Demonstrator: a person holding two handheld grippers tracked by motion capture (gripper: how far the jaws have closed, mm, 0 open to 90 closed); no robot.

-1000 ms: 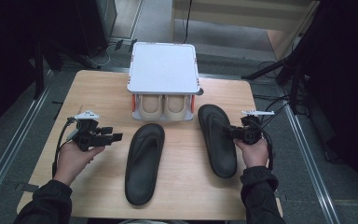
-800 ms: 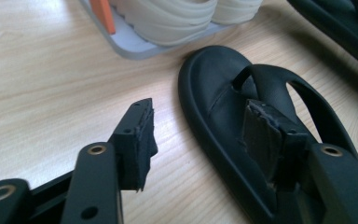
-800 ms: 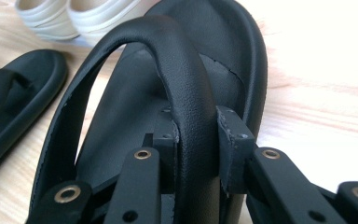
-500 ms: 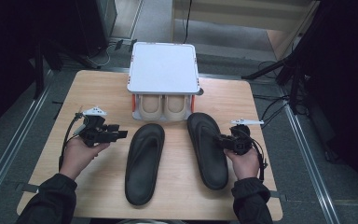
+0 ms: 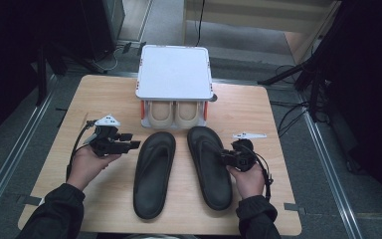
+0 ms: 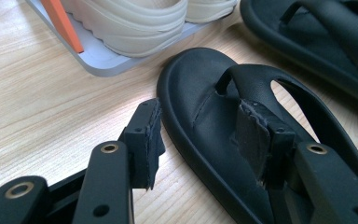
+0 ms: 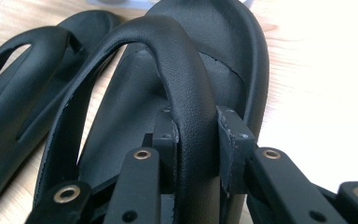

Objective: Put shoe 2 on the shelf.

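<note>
From above, the right gripper (image 5: 230,158) clamps the right sandal's (image 5: 209,167) strap beside the left sandal (image 5: 153,174) before a shoe rack (image 5: 174,69), while the left gripper's (image 6: 200,135) closing jaws straddle that sandal's (image 6: 205,116) edge, untouched, and the right gripper view shows pads (image 7: 230,140) pinching the strap (image 7: 186,107).

White-topped rack (image 5: 174,72) with beige shoes (image 5: 173,113) on wooden table (image 5: 109,94)

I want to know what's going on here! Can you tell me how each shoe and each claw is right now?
Left claw: open, closing in around the left black sandal's edge, not pressing on it.
Right claw: shut on the right black sandal's strap.
Left black sandal: flat on the table, sole down.
Right black sandal: on the table, held by its strap.
Beige shoes: side by side on the rack's lower shelf.
Rack: upright, top shelf bare.
</note>
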